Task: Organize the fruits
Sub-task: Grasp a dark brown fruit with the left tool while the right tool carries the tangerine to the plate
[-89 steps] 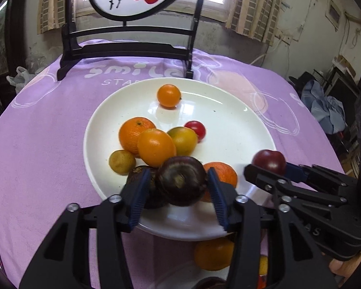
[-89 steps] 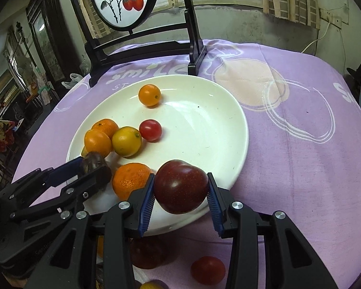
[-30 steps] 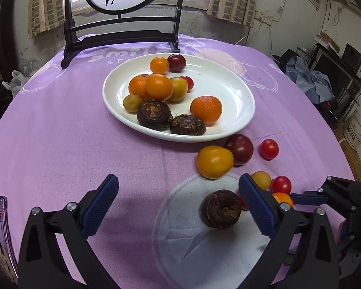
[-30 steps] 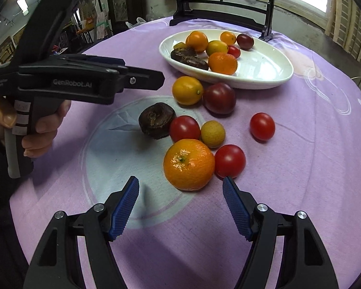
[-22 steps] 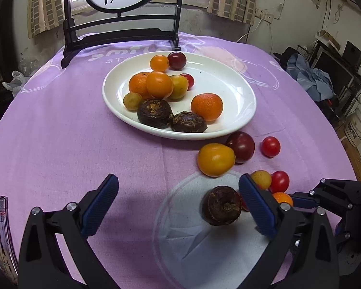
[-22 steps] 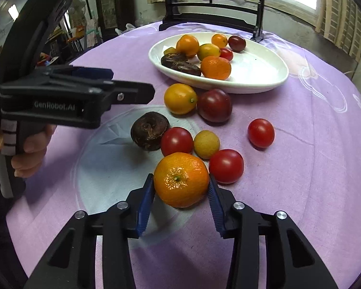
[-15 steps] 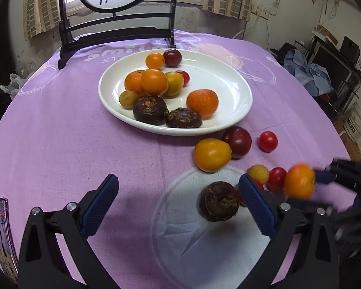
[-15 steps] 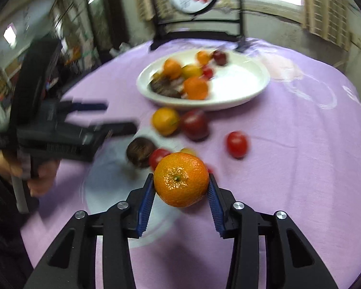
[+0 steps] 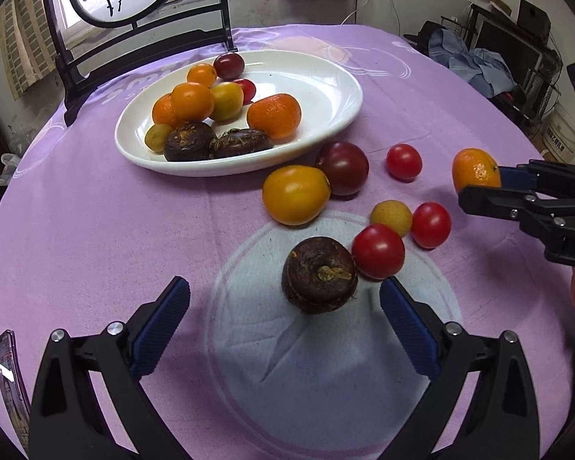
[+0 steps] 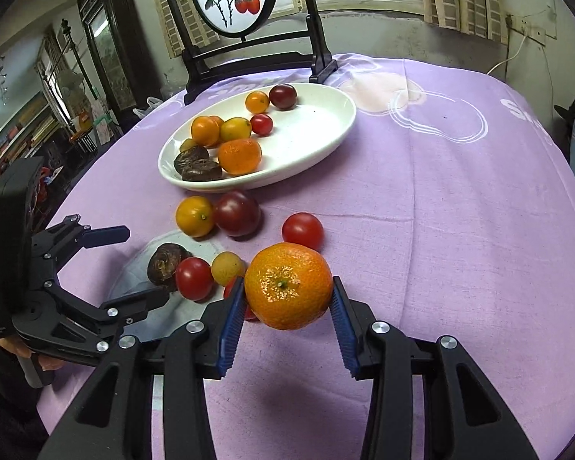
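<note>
While the right gripper (image 10: pixel 288 316) clamps a tangerine (image 10: pixel 288 286) between its blue pads, clear of the purple tablecloth (image 10: pixel 460 211), the left gripper (image 9: pixel 285 316) stands wide, its jaws just narrowing a little around a dark brown fruit (image 9: pixel 319 274) without touching it (the fruit rests on a pale circle in the cloth). Just beyond lie loose red tomatoes (image 9: pixel 378 251), a small yellow fruit (image 9: pixel 391 216), an orange tomato (image 9: pixel 296 194) and a dark plum (image 9: pixel 343 168). Farther back, the white plate (image 9: pixel 326 88) holds more fruit.
</note>
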`<state>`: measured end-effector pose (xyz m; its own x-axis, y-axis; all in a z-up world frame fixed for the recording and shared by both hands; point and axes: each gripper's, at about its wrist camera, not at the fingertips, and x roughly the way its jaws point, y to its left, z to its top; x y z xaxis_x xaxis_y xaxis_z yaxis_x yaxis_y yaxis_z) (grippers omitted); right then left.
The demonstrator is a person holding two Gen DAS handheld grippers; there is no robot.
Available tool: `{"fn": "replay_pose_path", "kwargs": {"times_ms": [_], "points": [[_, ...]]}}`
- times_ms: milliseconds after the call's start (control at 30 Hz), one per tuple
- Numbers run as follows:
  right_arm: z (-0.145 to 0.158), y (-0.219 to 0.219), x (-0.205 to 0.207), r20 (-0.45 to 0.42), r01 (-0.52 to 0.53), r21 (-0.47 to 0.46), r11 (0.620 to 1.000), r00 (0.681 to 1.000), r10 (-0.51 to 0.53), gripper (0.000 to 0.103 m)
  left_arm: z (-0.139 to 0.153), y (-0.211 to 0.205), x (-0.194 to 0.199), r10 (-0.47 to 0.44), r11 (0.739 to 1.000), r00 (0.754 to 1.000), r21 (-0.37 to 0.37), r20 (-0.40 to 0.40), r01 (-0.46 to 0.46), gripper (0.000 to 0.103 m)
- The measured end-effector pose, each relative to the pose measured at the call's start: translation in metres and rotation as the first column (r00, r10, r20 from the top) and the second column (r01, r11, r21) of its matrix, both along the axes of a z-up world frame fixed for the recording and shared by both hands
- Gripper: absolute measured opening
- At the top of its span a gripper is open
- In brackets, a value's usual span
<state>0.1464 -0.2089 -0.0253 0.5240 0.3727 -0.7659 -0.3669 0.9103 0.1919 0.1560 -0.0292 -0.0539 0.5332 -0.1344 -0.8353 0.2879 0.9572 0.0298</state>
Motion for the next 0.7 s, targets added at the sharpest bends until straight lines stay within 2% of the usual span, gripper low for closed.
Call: {"fn": "replay_pose_path", "kwargs": {"times_ms": [100,233,300,333,400,500,700], "points": [[0.000,0.002,-0.002,0.001,-0.006,-0.003,1.000,1.000,0.006,0.044,-0.007,-0.002,0.003,-0.017,1.000,1.000,0.003,-0.025,0.017,0.074],[0.001,0.005,-0.004,0.007,-0.013,-0.013,1.000,1.000,0.013,0.044,-0.011,-0.006,0.002,-0.048,0.999,0.999,-0.011,-0.014,0.048,0.061],[0.000,0.006,-0.004,0.007,-0.014,-0.018,1.000,1.000,0.014,0.044,-0.010,-0.009,0.000,-0.072,0.997,0.997,-0.030,-0.015,0.072,0.045],[-0.001,0.007,-0.004,0.005,-0.013,-0.021,1.000,1.000,0.014,0.044,-0.009,-0.010,-0.001,-0.081,0.996,0.997,-0.032,-0.013,0.080,0.041],[-0.001,0.007,-0.003,0.005,-0.011,-0.023,1.000,1.000,0.011,0.044,-0.008,-0.007,0.000,-0.072,0.996,0.997,-0.053,-0.020,0.071,0.041],[0.001,0.005,-0.004,0.015,-0.003,-0.013,1.000,1.000,0.003,0.044,0.000,0.002,0.003,-0.053,0.989,0.998,-0.142,-0.035,0.047,0.040],[0.008,0.007,-0.007,0.068,0.006,0.009,1.000,0.998,-0.007,0.044,0.023,0.016,0.004,0.026,0.981,0.998,-0.192,0.061,-0.014,0.041]]}}
